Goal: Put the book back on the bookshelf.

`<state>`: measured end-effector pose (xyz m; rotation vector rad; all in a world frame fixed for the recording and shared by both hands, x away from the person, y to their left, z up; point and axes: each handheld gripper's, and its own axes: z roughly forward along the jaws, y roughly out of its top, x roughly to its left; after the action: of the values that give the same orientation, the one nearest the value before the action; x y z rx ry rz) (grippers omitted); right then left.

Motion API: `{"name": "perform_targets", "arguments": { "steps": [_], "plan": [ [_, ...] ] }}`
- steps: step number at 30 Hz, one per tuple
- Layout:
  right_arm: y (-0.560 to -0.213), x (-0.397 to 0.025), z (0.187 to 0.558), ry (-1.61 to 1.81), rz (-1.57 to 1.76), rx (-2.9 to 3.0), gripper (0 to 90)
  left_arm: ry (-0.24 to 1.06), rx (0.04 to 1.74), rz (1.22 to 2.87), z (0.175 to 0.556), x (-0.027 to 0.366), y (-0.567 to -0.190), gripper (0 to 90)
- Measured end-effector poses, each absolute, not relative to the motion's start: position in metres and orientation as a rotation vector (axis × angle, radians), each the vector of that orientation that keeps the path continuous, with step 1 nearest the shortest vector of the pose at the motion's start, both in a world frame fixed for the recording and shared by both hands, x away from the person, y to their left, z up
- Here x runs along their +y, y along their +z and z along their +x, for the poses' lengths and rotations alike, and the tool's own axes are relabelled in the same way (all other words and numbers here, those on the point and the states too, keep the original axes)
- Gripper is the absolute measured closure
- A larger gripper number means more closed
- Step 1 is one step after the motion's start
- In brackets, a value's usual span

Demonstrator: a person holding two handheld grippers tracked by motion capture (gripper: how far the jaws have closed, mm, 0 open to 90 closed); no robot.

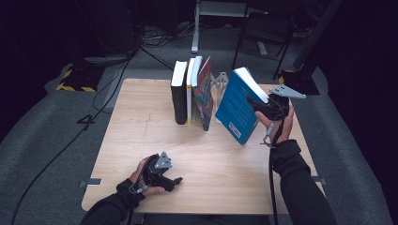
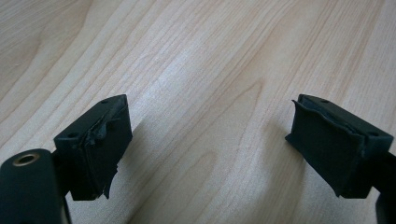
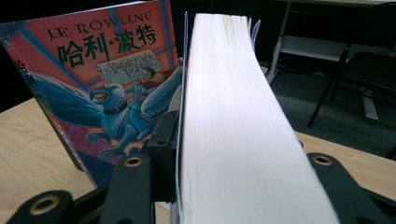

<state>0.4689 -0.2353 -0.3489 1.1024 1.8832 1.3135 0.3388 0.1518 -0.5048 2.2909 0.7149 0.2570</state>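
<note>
— Where is the blue book (image 1: 238,107) right now?

— It is right of the middle of the high view, tilted and up in the air. The right hand-held gripper (image 1: 259,105) pinches it tight by the page edge. In the right gripper view the white pages (image 3: 224,121) sit squeezed between the two black jaws.

— Is it with the other books yet?

— Not yet. Three books stand in a row in the upper middle of the bench (image 1: 141,136): a black book (image 1: 179,93), a thin white and yellow book (image 1: 190,89), and a red picture book (image 1: 203,91) that leans. There is a gap between the red one and the blue one.

— What is the other hand doing?

— The left hand-held gripper (image 1: 172,182) rests low at the bottom left of the bench. Its jaws are spread wide apart with nothing between them, just bare wood.

— So what is left to do?

— I think the blue book has to go next to the red one and stand up. Then the jaws let go.
</note>
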Motion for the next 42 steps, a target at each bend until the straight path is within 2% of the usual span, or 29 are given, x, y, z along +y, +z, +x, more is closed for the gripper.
{"name": "perform_targets", "arguments": {
  "steps": [6,9,12,16,19,23,28,34,42],
  "plan": [
    [-0.358,-0.237,0.470,1.325,1.113,1.904,50.4,0.260,0.715,2.292,0.339,0.152,-0.505,13.2],
    [-0.363,-0.241,0.469,1.343,1.128,1.905,45.0,0.259,0.715,2.292,0.339,0.152,-0.505,13.1],
    [-0.369,-0.244,0.469,1.359,1.139,1.911,43.6,0.259,0.716,2.292,0.339,0.152,-0.505,13.1],
    [-0.390,-0.245,0.465,1.368,1.176,1.909,38.7,0.259,0.715,2.292,0.339,0.152,-0.505,13.1],
    [-0.411,-0.244,0.461,1.369,1.206,1.919,39.0,0.260,0.715,2.292,0.339,0.152,-0.505,13.1],
    [-0.444,-0.240,0.458,1.342,1.225,1.941,42.0,0.262,0.716,2.292,0.338,0.152,-0.505,13.3],
    [-0.475,-0.228,0.460,1.309,1.241,1.946,51.3,0.263,0.719,2.291,0.338,0.152,-0.505,13.5],
    [-0.480,-0.216,0.457,1.274,1.226,1.863,59.3,0.263,0.719,2.291,0.338,0.152,-0.505,13.5],
    [-0.482,-0.202,0.465,1.257,1.240,1.802,60.4,0.260,0.715,2.292,0.338,0.152,-0.505,13.6]
  ]
}}
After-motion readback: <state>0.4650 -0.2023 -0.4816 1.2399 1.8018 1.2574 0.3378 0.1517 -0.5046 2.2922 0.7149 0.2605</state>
